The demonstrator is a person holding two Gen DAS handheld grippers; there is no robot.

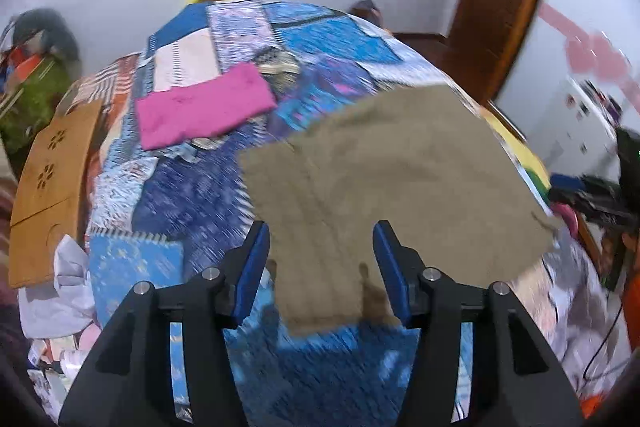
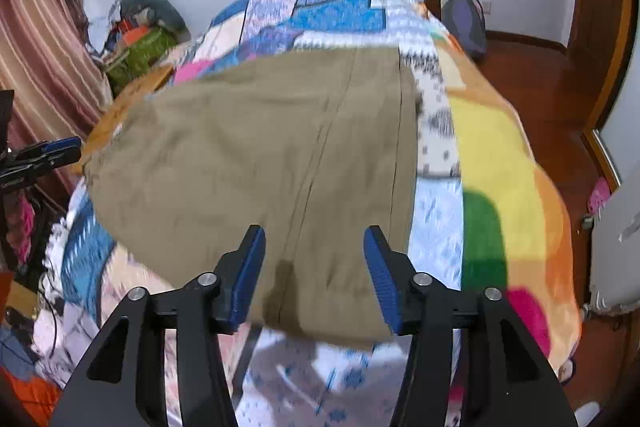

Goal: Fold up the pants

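Approaching khaki pants (image 2: pixel 256 155) spread flat on bed quilt (image 1: pixel 192 195). Left hand-held gripper (image 1: pixel 320 267) and right hand-held gripper (image 2: pixel 314 267) both released, above near edge. Advice: pinch hem corners evenly, lift together, align edges.

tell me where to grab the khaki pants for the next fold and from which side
Take the khaki pants by the near edge, one gripper at each end. The left gripper and right gripper hang open above that edge, so drop straight down onto it.
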